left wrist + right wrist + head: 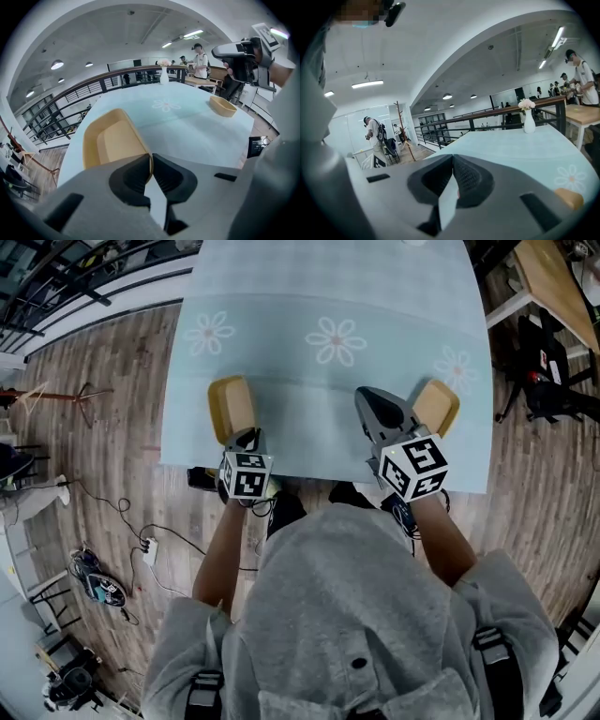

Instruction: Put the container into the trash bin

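1. The left gripper (150, 158) has its jaws almost together, pinched on the near rim of the tan left container (110, 140). The thin wall sits between the pads.
2. From those jaws the left container runs out at 12 o'clock, by the near edge of the table (375, 306). Its long axis goes 12 to 6, in line with the gripper. I can't tell whether it is lifted or resting on the cloth.
3. The right gripper (453, 161) has its jaws closed together with nothing between them.
4. In the head view the right container (569, 198), also tan, sits on the table at about 3 o'clock from the right gripper's tips, near but untouched.
5. The trash bin shows in no view, so which way it lies from either gripper is unknown.
6. Judgement: the left hand has the load and carries first. A one-rim pinch will likely let the far end sag at 12 o'clock.
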`<state>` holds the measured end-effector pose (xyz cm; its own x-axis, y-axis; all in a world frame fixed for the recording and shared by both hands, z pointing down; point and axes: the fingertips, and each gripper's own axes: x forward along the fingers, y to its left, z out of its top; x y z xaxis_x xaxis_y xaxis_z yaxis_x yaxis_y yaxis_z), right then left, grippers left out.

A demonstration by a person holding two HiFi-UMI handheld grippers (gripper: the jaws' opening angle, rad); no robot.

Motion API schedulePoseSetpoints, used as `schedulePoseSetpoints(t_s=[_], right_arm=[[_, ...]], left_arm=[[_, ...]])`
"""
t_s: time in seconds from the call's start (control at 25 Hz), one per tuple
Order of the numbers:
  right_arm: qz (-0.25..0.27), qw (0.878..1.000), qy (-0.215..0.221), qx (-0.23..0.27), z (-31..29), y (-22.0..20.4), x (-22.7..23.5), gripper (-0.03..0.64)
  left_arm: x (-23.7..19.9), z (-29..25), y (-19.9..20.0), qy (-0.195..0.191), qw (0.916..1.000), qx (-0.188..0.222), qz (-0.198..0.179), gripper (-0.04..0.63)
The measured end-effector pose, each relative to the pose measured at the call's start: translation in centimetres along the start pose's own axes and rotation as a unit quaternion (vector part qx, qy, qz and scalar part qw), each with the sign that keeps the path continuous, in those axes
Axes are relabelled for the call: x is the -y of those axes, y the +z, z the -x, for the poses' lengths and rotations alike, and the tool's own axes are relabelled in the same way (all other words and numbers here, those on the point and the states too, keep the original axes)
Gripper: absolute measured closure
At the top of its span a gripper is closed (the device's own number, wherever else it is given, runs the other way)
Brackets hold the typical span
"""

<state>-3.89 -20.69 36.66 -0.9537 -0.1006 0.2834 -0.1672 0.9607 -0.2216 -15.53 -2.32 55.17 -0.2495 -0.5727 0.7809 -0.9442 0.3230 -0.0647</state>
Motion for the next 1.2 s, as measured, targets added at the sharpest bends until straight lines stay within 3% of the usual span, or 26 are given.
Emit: schedulePoseSetpoints(t_s=[0.56,1.2], right_arm=[[0.032,0.994,0.092,-0.045,-10.0,-1.7,-13.5,0.591],[0.074,0.974,0.194,-0.091,-17.5,-7.2,-31.3,0.591]], left_arm=[[-11.6,4.7,-9.4,0.056,0.9948,-0.011,0.085,0.561],[-21.1,11.6,-24.4,0.118,0.9754,-0.018,0.185,0.561]])
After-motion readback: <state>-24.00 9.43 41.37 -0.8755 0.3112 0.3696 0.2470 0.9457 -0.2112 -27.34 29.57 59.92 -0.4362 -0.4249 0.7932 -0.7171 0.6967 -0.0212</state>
